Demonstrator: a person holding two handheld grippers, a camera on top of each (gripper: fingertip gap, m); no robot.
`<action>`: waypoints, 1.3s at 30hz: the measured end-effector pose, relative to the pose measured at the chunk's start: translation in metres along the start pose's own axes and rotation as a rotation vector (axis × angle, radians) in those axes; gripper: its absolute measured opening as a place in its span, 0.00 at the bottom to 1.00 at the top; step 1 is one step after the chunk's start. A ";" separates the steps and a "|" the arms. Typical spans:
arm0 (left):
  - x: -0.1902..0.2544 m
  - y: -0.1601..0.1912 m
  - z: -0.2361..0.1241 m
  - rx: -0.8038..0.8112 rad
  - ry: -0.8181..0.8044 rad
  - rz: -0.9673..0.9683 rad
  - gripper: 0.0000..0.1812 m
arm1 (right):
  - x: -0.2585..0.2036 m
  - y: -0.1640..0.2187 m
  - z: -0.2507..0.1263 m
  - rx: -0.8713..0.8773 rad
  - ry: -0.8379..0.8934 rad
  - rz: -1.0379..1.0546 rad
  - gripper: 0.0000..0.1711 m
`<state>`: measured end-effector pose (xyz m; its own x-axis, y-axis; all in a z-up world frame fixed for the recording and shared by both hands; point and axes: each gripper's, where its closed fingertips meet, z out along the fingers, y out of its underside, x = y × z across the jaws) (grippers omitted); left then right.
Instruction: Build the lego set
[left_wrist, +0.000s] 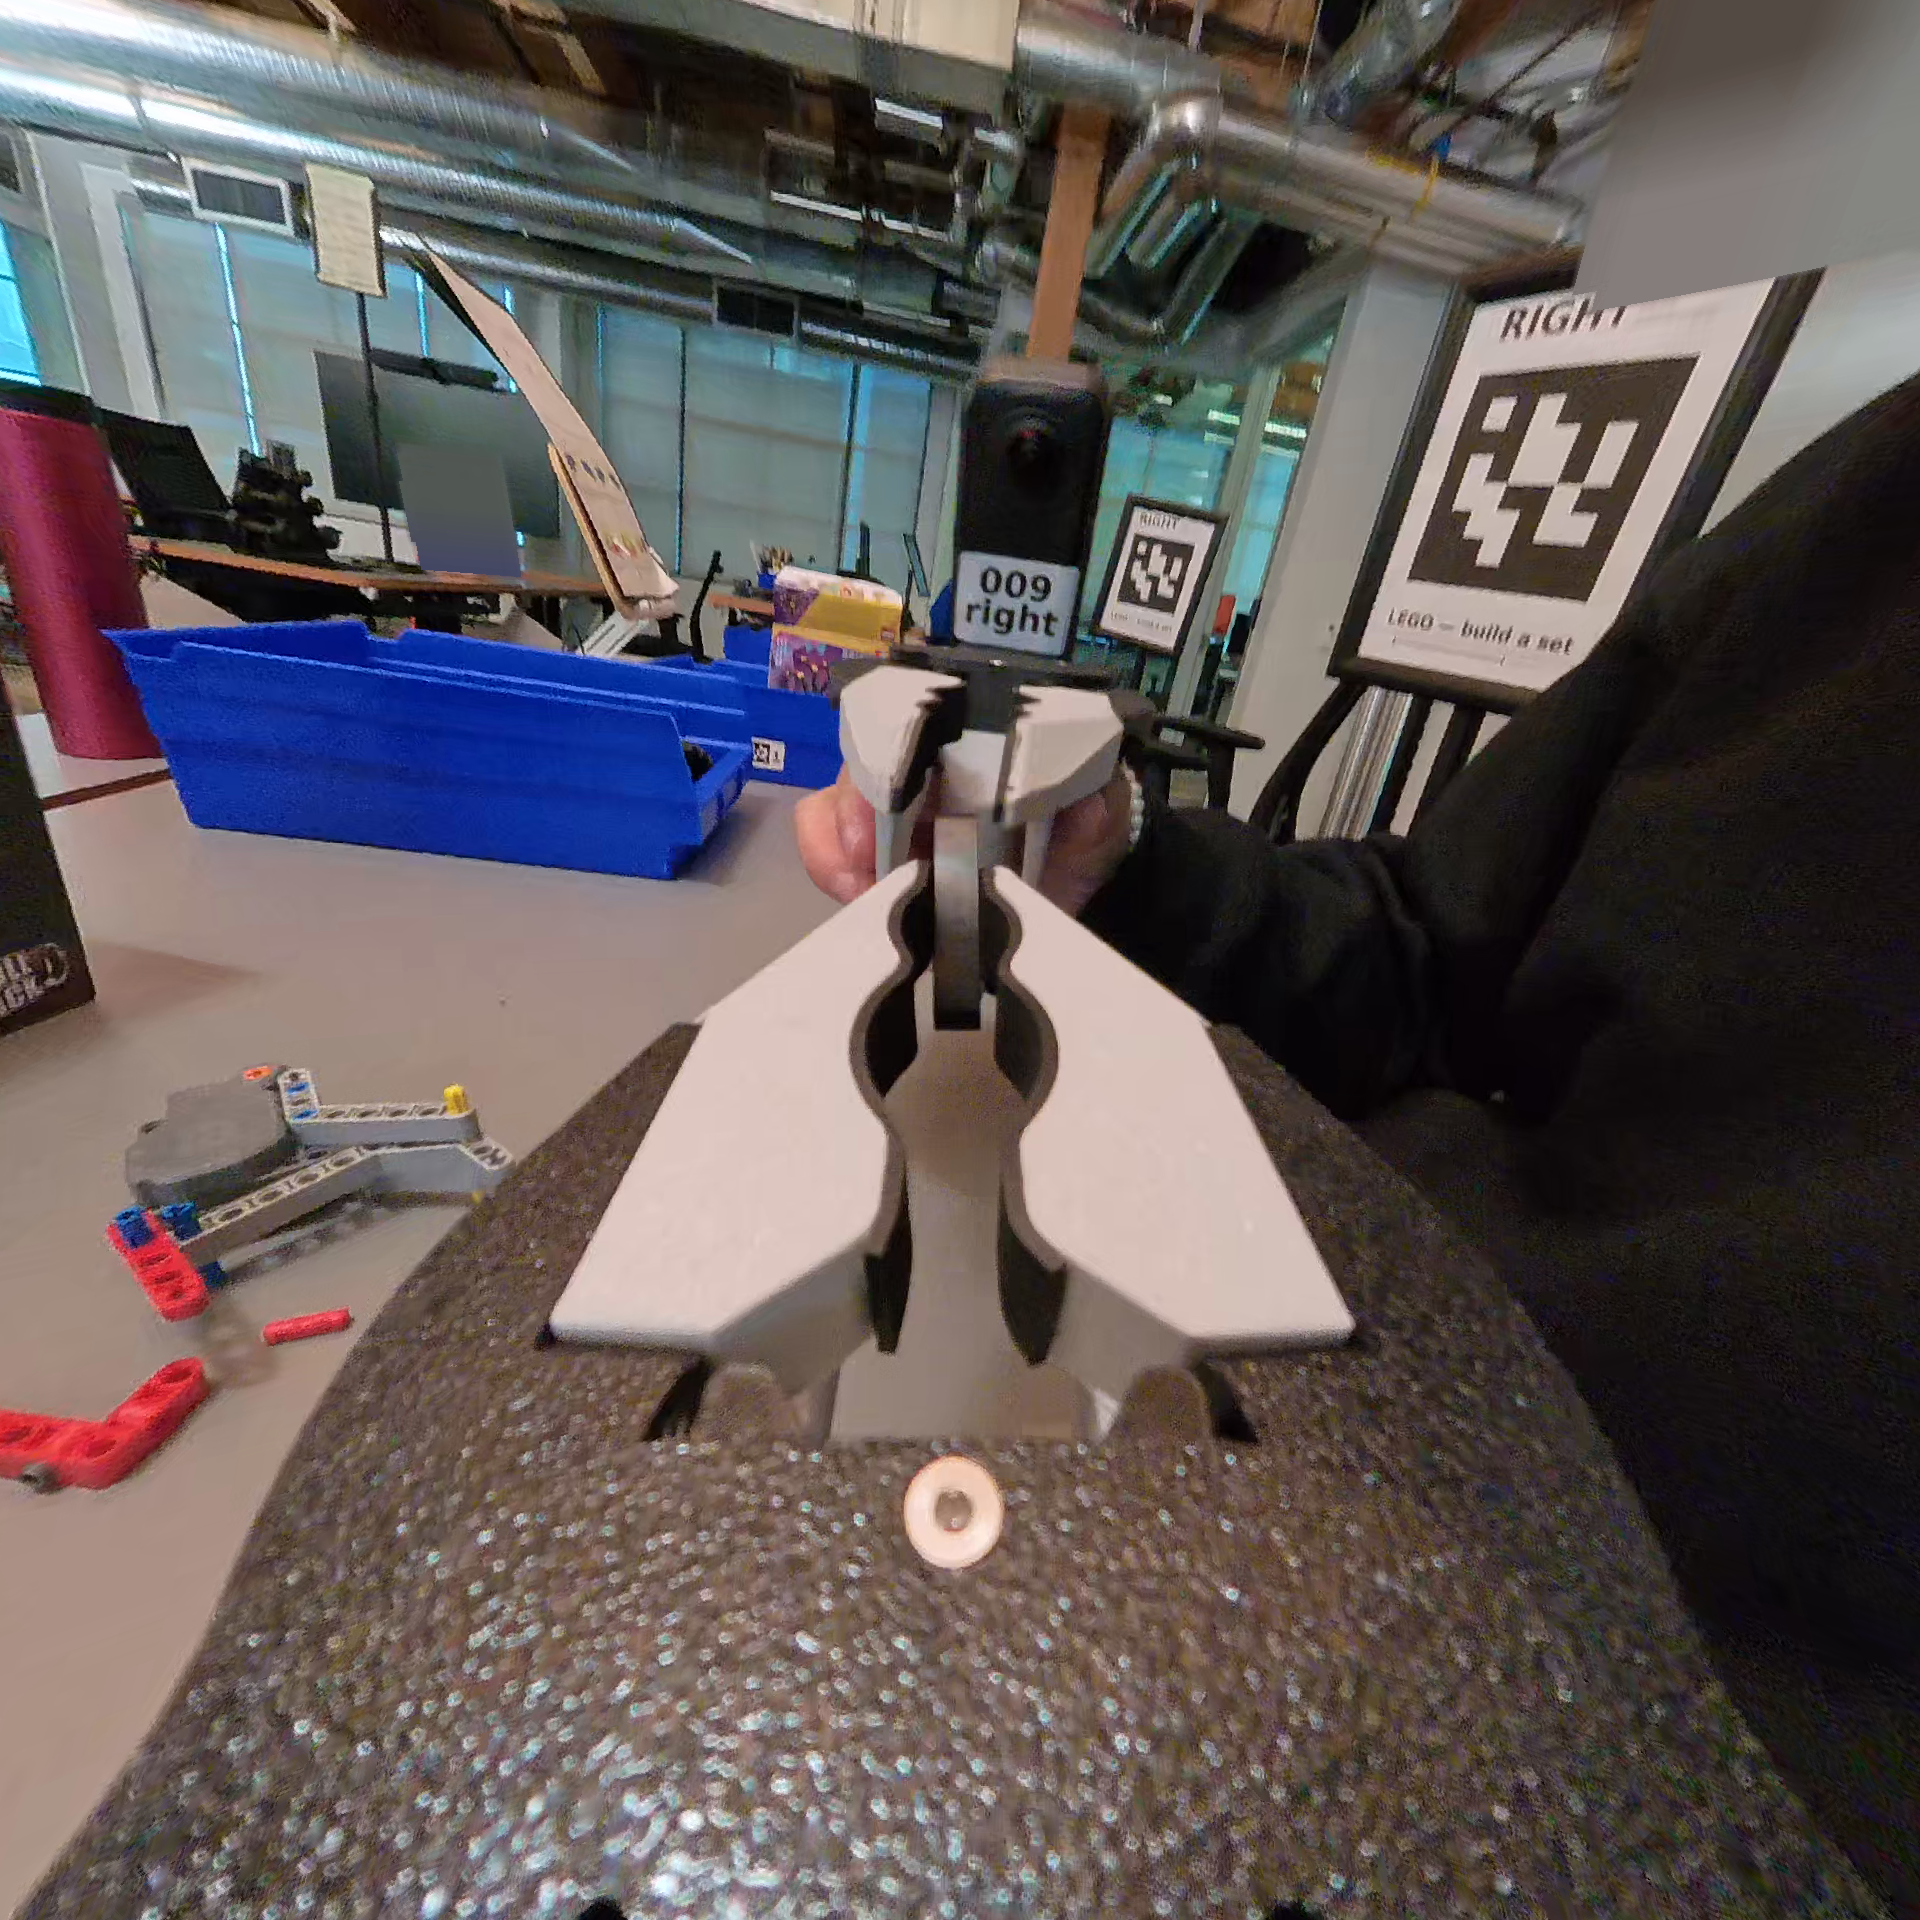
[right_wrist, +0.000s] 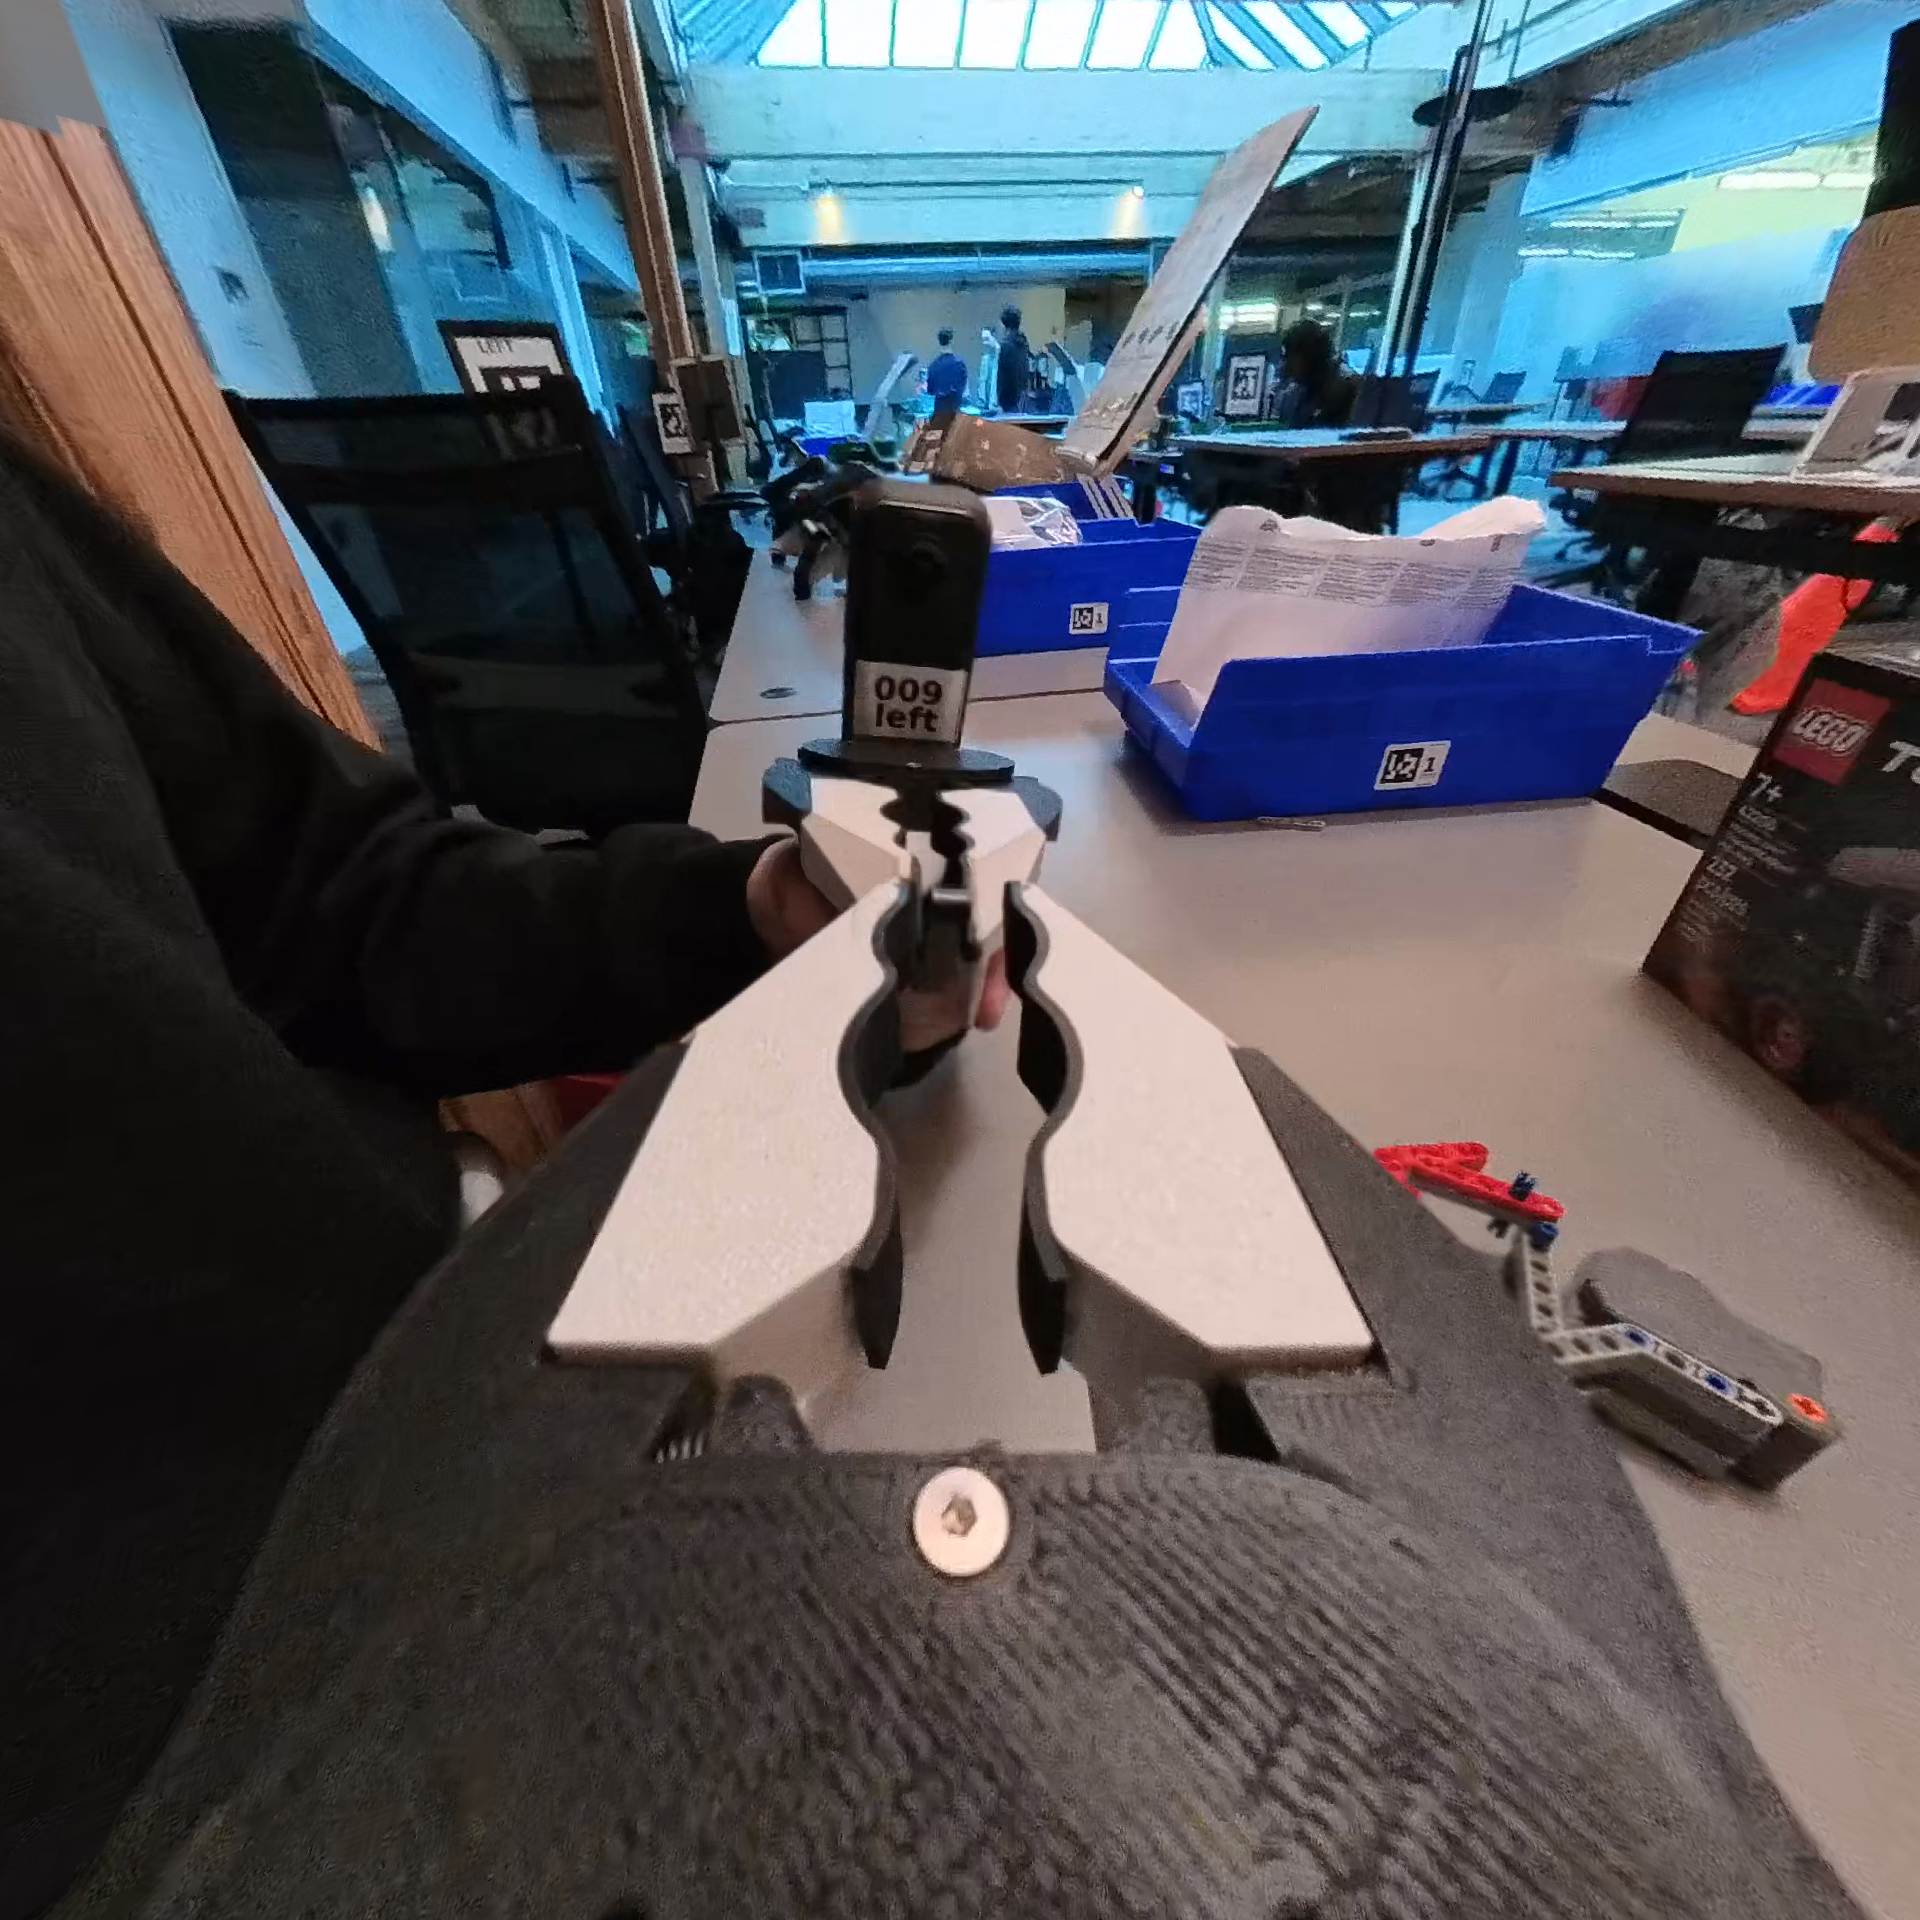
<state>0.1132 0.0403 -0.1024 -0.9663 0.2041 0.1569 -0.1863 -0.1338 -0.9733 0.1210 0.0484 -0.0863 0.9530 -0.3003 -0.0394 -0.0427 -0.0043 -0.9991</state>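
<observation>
My left gripper (left_wrist: 954, 883) is shut on a black curved lego piece (left_wrist: 956, 956) and holds it upright above the table. My right gripper (right_wrist: 956, 894) faces it tip to tip. Its jaws stand a little apart around the same black piece (right_wrist: 935, 940), with a gap on one side. A partly built grey lego assembly (left_wrist: 301, 1153) with red and blue parts lies on the table to the left of my left gripper. It also shows in the right wrist view (right_wrist: 1662, 1351), to the right. A red L-shaped beam (left_wrist: 94, 1423) and a small red pin (left_wrist: 307, 1327) lie loose near it.
Blue bins (left_wrist: 436, 769) stand at the back of the grey table (left_wrist: 416, 966); one holds white paper (right_wrist: 1340, 592). The dark lego box (right_wrist: 1808, 904) stands at the right. A maroon cylinder (left_wrist: 52, 582) stands far left. A person's dark sleeves are behind both grippers. My left and right fingertips are right by each other. The small red pin (left_wrist: 307, 1327) is about equally far from each gripper, around 20 centimeters. The partly built grey lego assembly (left_wrist: 301, 1153) is about equally far from each gripper, around 20 centimeters.
</observation>
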 end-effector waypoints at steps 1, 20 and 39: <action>0.000 0.002 0.001 -0.010 -0.002 0.004 0.03 | -0.001 0.001 0.000 -0.004 -0.011 0.011 0.06; -0.031 0.012 -0.010 -0.088 -0.232 0.184 0.17 | 0.087 -0.015 -0.084 0.343 0.157 0.567 0.04; -0.098 0.096 -0.043 -0.779 -0.526 0.215 0.16 | 0.292 0.054 -0.389 -0.392 1.293 0.241 0.33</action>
<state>0.1977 0.0492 -0.2186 -0.9573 -0.2360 -0.1670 -0.0094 0.6027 -0.7979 0.2808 -0.4107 -0.1455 -0.0374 -0.9981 0.0497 -0.4528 -0.0275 -0.8912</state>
